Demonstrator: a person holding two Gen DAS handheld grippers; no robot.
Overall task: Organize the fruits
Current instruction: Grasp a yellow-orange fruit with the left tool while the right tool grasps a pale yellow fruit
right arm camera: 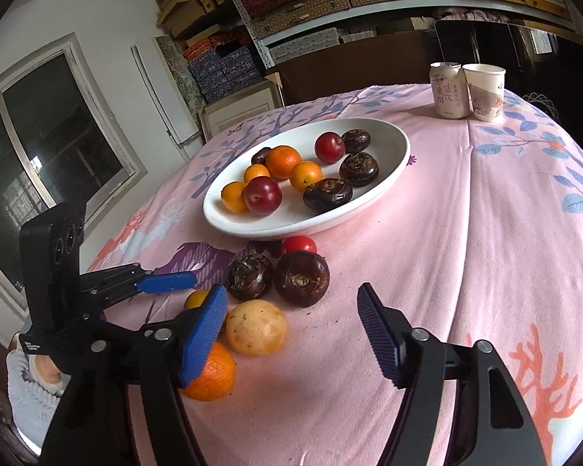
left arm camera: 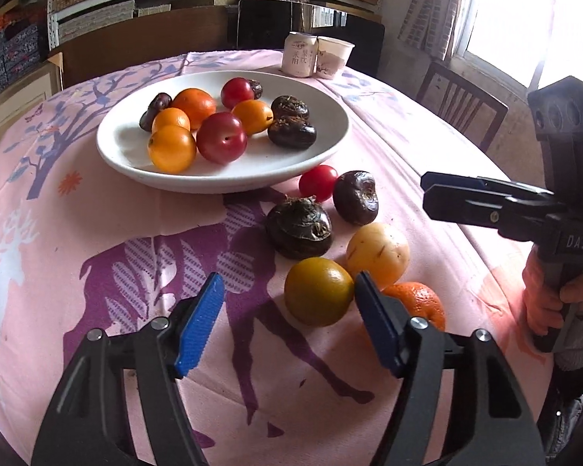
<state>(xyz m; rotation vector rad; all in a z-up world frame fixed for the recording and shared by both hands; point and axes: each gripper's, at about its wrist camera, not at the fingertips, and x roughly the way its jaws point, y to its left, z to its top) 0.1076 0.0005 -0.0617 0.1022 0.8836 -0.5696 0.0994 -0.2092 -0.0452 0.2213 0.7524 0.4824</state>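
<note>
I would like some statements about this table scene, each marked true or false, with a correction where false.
1. The white plate holds several fruits. True.
2. Both tongs are open and hold nothing. True: the left tongs and the right tongs are empty.
3. All fruits are already on the plate. False: several lie on the tablecloth, among them a green-yellow fruit and a small red fruit.
4. The can stands on the plate. False: it stands on the cloth behind the plate, beside a paper cup.
5. The left tongs grip an orange. False: the orange lies on the cloth, ungripped.
</note>
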